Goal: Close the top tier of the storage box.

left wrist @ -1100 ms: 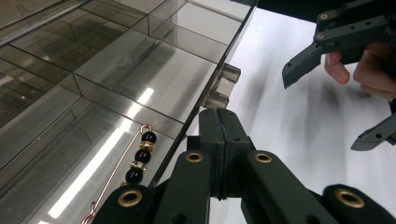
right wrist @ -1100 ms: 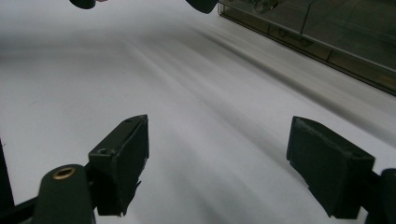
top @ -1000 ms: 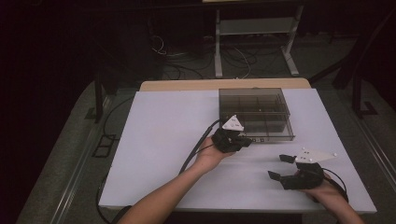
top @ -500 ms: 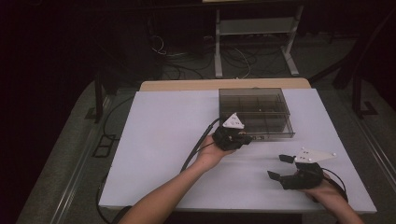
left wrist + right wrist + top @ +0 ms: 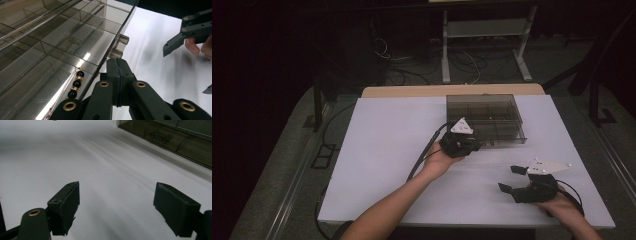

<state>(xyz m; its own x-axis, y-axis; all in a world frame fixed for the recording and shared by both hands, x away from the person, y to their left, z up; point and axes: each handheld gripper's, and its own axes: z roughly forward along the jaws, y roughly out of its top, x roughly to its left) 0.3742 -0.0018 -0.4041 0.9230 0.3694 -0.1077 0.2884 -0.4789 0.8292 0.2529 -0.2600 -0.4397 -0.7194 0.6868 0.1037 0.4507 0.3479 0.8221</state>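
Note:
A smoky clear compartment box (image 5: pixel 484 117) with its lid down stands at the table's far middle. My left gripper (image 5: pixel 473 145) is shut with nothing between its jaws, its tip at the box's front edge. In the left gripper view the closed tips (image 5: pixel 117 65) sit just below a small clear latch (image 5: pixel 120 46) on the lid's rim. A string of dark beads with gold spacers (image 5: pixel 76 84) lies inside a compartment. My right gripper (image 5: pixel 508 178) rests open near the front right of the table, apart from the box (image 5: pixel 175 137), with bare table between its fingers (image 5: pixel 65 206).
The white table (image 5: pixel 382 150) has open room on its left half and in front of the box. A small metal piece (image 5: pixel 158 134) lies in one front compartment. Cables trail from both grippers. Dark floor, cables and a metal stand lie beyond the far edge.

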